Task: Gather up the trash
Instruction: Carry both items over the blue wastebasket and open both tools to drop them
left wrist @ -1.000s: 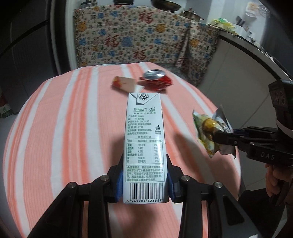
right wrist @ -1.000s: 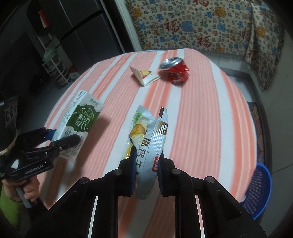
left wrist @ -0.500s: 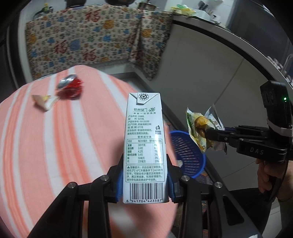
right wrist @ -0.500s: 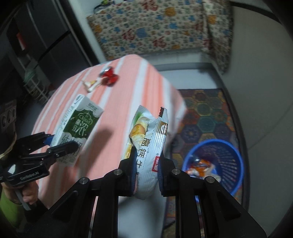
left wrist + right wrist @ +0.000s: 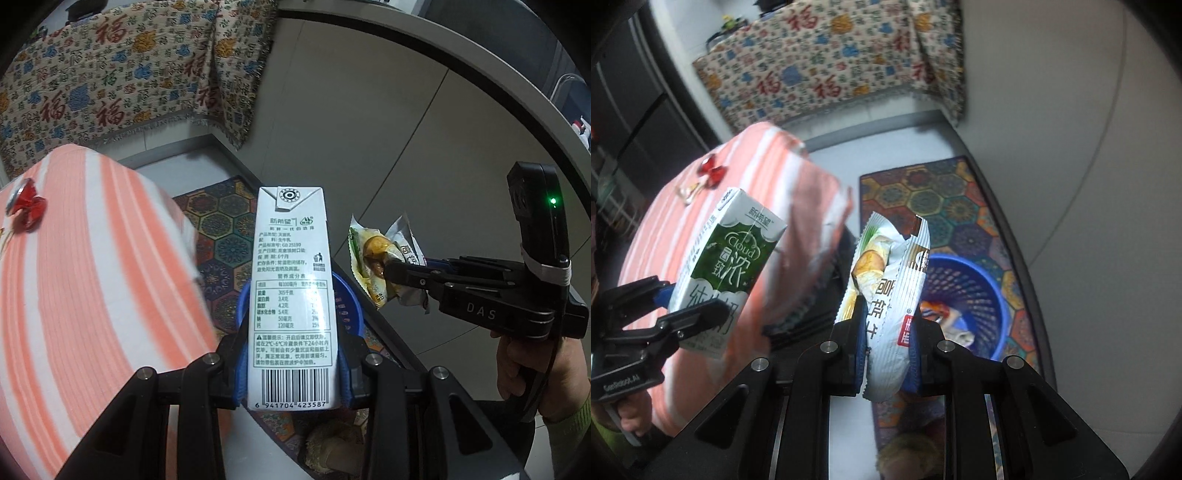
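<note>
Two loads were airborne. Left view: the left tool (image 5: 291,373) pinched the milk carton (image 5: 291,295), blue basket (image 5: 352,295) directly beyond; release only once centred. Right view: the right tool (image 5: 886,350) clamped the snack wrapper (image 5: 892,295), basket just right, so shift rightward first.

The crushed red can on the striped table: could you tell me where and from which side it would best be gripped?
The crushed red can lies on its side on the striped table, silver top showing. I would come from above and close across the flattened middle of its body, not the rim, since the crumpled waist looks narrowest. Both grippers are full now.
</note>
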{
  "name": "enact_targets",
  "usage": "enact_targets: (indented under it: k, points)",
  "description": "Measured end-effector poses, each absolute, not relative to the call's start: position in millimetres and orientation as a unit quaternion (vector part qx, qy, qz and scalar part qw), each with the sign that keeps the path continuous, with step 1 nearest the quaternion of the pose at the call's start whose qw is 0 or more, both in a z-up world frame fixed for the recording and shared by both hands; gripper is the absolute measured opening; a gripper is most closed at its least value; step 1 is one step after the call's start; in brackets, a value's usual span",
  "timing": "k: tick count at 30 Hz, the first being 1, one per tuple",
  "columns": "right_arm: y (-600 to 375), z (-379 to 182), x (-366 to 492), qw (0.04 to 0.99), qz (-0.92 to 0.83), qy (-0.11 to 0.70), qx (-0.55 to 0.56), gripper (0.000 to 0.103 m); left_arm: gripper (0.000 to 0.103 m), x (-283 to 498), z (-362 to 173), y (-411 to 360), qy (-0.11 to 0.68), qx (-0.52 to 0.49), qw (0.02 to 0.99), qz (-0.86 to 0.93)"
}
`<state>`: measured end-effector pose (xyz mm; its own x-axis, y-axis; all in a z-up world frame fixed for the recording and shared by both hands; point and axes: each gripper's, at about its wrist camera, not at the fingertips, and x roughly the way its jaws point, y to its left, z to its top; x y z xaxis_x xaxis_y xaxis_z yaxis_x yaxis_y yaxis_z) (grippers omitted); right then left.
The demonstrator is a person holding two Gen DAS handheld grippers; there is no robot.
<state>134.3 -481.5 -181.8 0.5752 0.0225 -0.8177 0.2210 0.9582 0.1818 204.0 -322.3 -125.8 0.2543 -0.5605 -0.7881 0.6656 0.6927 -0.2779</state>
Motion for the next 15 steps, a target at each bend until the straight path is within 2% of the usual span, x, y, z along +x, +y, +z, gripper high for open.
enact_targets:
  k: [15]
  points:
    - [-536.7,-217.4,121.7,0.864,-0.085,0.462,0.182,0.019,0.039,227.4,-174.8,-402.8,0.495,0.06,0.76,-0.418]
